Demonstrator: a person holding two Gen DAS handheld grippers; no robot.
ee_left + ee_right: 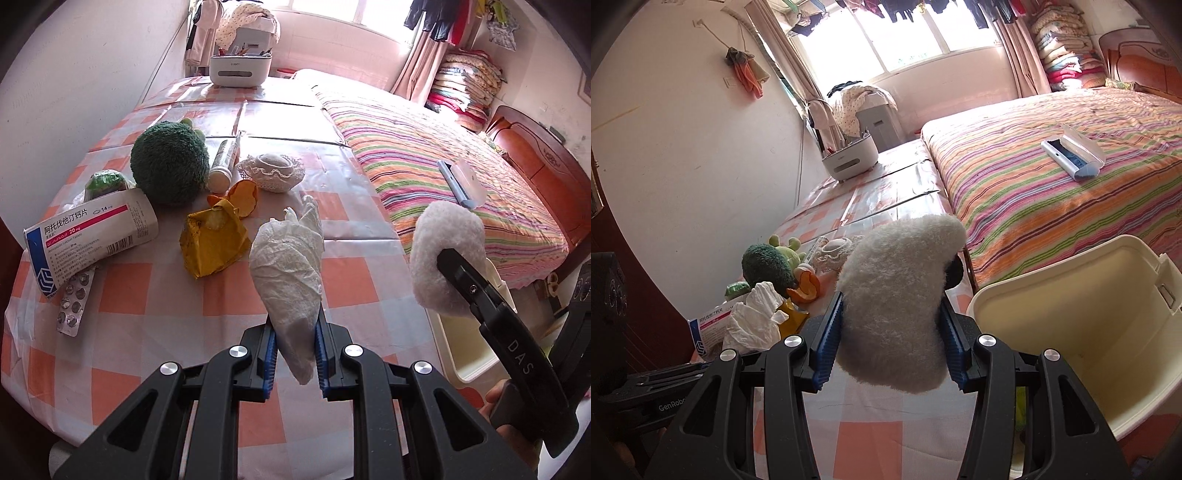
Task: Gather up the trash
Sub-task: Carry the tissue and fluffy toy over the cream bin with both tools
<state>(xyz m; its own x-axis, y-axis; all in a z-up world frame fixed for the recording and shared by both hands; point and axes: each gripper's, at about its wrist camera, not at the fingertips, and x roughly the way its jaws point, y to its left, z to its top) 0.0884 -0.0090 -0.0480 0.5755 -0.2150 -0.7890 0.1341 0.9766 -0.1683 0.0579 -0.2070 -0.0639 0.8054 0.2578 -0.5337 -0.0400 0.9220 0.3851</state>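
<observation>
White crumpled tissue clamped in left gripper; right gripper squeezes fluffy pad (perhaps plush).

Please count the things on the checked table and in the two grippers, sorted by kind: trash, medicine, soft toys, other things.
Trash: 3 – crumpled tissue, yellow wrapper, orange peel
Medicine: 3 – pill box, blister pack, tube
Soft toys: 2 – white fluffy toy, green plush
Other: 3 – lace pouch, white organizer, green wrapped item
Total: 11
</observation>
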